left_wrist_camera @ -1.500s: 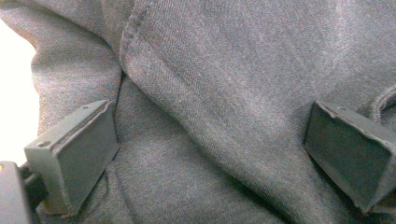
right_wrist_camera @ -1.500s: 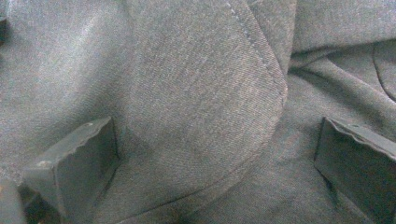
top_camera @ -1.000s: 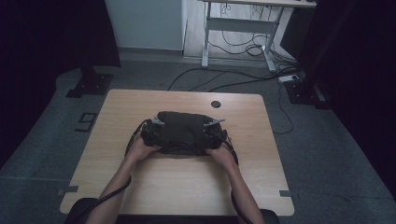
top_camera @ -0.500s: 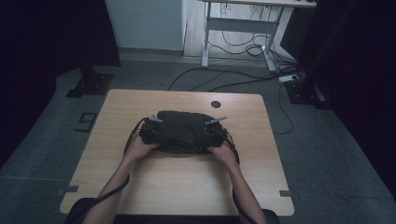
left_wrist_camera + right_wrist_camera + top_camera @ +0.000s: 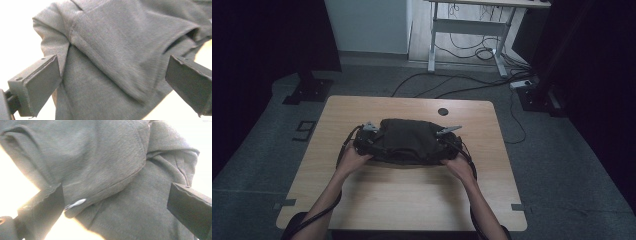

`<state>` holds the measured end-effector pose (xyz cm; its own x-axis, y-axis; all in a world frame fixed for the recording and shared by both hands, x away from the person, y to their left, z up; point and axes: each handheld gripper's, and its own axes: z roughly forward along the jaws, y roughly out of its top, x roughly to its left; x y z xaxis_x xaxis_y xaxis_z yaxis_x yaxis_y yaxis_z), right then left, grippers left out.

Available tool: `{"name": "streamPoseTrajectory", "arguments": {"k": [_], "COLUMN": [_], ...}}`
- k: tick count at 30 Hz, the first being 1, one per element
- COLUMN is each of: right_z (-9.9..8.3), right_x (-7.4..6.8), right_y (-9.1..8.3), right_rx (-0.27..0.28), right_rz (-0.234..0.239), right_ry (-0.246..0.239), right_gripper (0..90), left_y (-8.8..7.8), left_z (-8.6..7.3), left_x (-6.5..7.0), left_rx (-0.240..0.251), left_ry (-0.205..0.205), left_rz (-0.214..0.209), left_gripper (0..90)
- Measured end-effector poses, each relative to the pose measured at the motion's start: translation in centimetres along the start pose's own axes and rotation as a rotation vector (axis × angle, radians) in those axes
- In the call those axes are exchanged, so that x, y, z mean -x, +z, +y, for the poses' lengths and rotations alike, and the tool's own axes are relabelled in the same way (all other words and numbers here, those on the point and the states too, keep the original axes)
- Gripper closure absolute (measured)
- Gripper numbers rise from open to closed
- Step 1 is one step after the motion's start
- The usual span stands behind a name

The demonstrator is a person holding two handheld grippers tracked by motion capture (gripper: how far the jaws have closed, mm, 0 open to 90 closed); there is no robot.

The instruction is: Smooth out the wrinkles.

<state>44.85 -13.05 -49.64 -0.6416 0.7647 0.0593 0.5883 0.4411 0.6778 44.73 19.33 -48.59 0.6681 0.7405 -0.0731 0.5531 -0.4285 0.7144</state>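
A dark grey garment (image 5: 407, 141) lies bundled at the middle of the wooden table (image 5: 412, 200). My left gripper (image 5: 364, 137) is at its left end and my right gripper (image 5: 447, 140) at its right end, each held in a hand. In the left gripper view the jaws of the left gripper (image 5: 112, 80) stand wide apart with a seamed fold of the garment (image 5: 112, 37) between them; they have just been opening. In the right gripper view the right gripper (image 5: 117, 205) is likewise wide around the garment (image 5: 100, 157), also just opening. A small pale tab (image 5: 75, 203) sticks out from a hem.
A round cable hole (image 5: 442, 111) sits in the table behind the garment. Beyond the table are a white-legged desk (image 5: 467, 30), loose cables on the floor (image 5: 462, 82) and a black stand base (image 5: 307, 92) at the left.
Both hands have come up slightly at the ends of the garment, and the grey plates on the grippers tilt up more. The garment stays in the same place.
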Motion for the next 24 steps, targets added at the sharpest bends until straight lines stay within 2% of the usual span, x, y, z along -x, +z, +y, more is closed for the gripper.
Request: {"name": "streamPoseTrajectory", "arguments": {"k": [6, 9, 13, 17, 18, 19, 20, 24], "right_z": [-0.1, -0.3, -1.0, -2.0, -2.3, -2.6, -2.6, -4.4], "right_x": [-0.7, -1.2, -1.6, -1.8, -1.9, -1.9, -1.9, -2.2], "right_y": [-1.4, -2.5, -3.6, -4.7, -5.0, -5.2, -5.2, -6.0], "right_rx": [0.010, 0.028, 0.042, 0.057, 0.060, 0.065, 0.065, 0.077], "right_rz": [0.003, 0.001, 0.006, 0.010, 0.011, 0.014, 0.014, 0.008], "right_ry": [-0.028, -0.049, -0.062, -0.052, -0.049, -0.043, -0.043, -0.039], "right_gripper": [0.0, 0.0, 0.0, 0.0, 0.0, 0.0, 0.0, 0.0], "left_y": [-1.7, -2.9, -3.6, -4.2, -4.2, -4.3, -4.3, -4.3], "left_z": [-0.2, -0.7, -1.3, -3.0, -3.0, -3.8, -3.8, -5.9], "left_x": [0.8, 1.5, 1.8, 2.3, 2.3, 2.4, 2.4, 2.6], "left_rx": [0.013, 0.026, 0.025, 0.016, 0.016, 0.007, 0.007, -0.006], "left_ry": [0.030, 0.066, 0.080, 0.095, 0.095, 0.098, 0.098, 0.088], "left_rz": [0.013, 0.029, 0.033, 0.040, 0.040, 0.045, 0.045, 0.043], "left_gripper": [0.0, 0.0, 0.0, 0.0, 0.0, 0.0, 0.0, 0.0]}}
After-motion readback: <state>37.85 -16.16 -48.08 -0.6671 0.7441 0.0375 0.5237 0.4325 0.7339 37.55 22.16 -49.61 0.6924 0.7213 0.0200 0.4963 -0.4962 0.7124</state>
